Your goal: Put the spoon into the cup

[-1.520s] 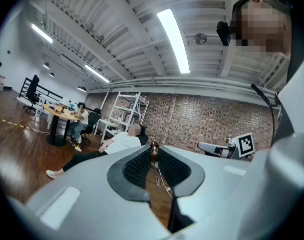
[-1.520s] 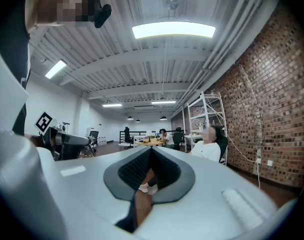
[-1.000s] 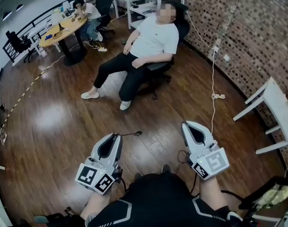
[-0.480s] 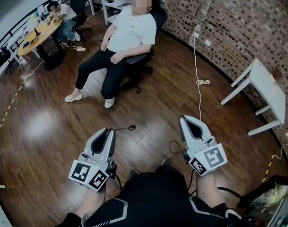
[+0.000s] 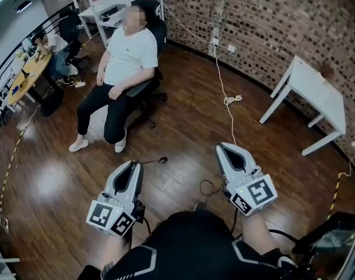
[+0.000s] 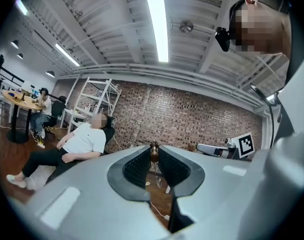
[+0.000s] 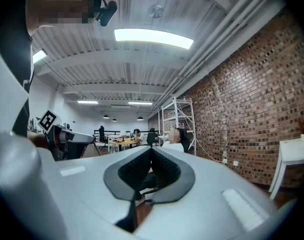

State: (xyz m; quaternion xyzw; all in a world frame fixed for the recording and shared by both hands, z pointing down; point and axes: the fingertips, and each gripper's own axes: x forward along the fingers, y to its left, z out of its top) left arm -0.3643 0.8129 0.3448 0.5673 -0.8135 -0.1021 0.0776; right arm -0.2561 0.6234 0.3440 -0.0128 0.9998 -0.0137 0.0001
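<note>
Swung rightward, left tool (image 5: pixel 134 164) grips spoon (image 5: pixel 161 160) jutting from its tips.

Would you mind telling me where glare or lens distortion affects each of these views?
Head view: fisheye bends the brick wall, and a pale glare patch sits on the wood floor. Left gripper view: the light strip blows out white; corners are dark. Right gripper view: same dark corners, bright light panel.

Seated person (image 5: pixel 128 56), white table (image 5: pixel 317 90), brick wall (image 5: pixel 270 22), wooden floor (image 5: pixel 183 127)
</note>
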